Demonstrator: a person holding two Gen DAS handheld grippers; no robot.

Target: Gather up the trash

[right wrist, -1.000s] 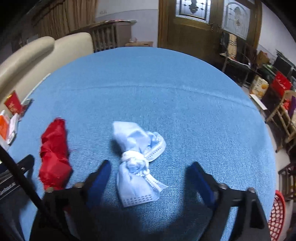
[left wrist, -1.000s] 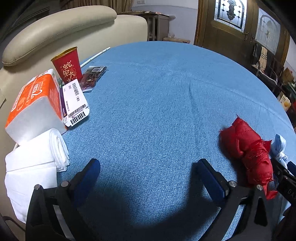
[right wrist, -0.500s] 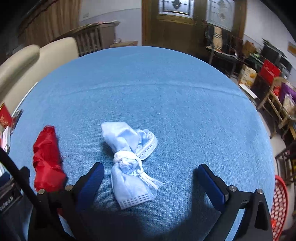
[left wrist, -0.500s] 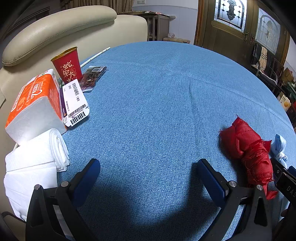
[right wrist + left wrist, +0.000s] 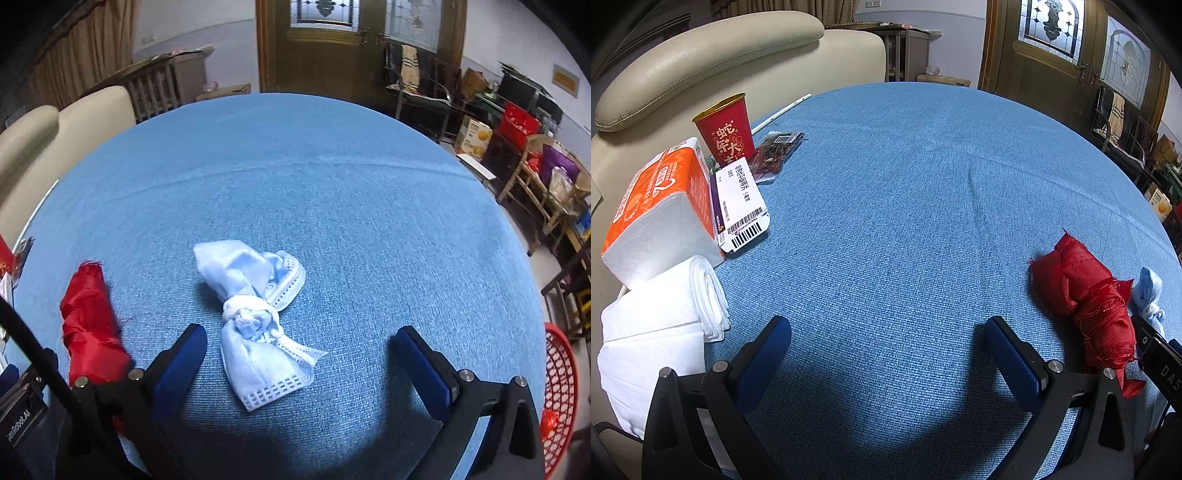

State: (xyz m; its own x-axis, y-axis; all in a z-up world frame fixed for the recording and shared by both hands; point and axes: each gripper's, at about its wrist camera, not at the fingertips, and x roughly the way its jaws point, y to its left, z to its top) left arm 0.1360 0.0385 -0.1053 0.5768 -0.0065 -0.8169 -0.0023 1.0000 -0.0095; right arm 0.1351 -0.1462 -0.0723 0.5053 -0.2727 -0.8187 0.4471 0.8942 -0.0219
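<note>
While spread wide, right gripper (image 5: 299, 341) straddles knotted blue mask (image 5: 256, 317).

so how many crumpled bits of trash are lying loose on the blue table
2: a red wad left of the right gripper, and a knotted blue mask between that gripper's open fingers. The far-left clutter could hide more.

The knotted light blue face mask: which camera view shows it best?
The right wrist view: the face mask lies whole and unobstructed on the blue tablecloth. The left wrist view shows only a small part of it at the right edge, behind the red cloth bundle.
</note>
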